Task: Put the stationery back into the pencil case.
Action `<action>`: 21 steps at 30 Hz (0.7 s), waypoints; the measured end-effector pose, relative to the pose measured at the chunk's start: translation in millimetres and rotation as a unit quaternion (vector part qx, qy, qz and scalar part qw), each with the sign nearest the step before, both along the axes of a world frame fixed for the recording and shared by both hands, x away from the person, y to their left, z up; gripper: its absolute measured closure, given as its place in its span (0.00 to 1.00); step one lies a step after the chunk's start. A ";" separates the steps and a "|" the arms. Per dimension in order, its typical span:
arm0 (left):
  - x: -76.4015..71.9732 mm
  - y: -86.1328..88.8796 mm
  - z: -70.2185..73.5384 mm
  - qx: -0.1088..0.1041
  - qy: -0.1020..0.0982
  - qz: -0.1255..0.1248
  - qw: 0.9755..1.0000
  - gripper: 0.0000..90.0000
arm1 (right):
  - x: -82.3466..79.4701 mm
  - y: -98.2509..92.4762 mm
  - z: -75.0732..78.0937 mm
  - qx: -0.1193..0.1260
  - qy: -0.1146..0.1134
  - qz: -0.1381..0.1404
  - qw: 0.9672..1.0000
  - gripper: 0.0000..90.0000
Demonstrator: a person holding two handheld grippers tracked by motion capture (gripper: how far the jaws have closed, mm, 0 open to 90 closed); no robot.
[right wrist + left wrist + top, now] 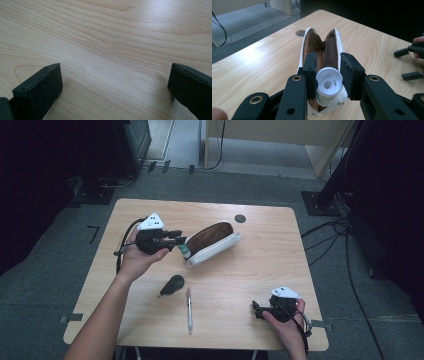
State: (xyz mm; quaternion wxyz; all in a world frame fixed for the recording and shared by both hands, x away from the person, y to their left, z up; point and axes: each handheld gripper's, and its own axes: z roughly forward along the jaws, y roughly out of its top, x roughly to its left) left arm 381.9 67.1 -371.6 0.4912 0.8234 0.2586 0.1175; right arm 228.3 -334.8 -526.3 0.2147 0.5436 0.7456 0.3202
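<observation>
A white pencil case [212, 241] with a brown lining lies open in the middle of the table [260, 265], running away from the camera in the left gripper view [312, 42]. My left gripper [181, 242] is at its near end, shut on a small bottle [329, 85] with a white cap and a green label. The bottle [185, 251] sits in the mouth of the case, and both pads of the left gripper [329, 58] press on the cap. My right gripper [257, 309] rests low at the front right, open over bare wood [116, 68], and is seen far right in the left gripper view [407, 63].
A black rounded object [172, 284] and a silver pen [189, 310] lie in front of the case. A dark round disc [240, 218] sits near the table's far edge. Cables and stand bases are on the floor around the table.
</observation>
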 end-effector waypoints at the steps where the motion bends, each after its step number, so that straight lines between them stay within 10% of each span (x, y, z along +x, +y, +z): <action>1: 0.8 -1.4 -0.2 0.000 0.001 -0.002 1.000 0.76 | 0.0 0.0 0.0 0.000 0.000 0.000 1.000 0.00; 21: 19.7 -43.8 -33.1 0.026 -0.006 0.011 1.000 0.76 | 0.0 0.2 0.0 0.000 0.000 0.002 1.000 0.00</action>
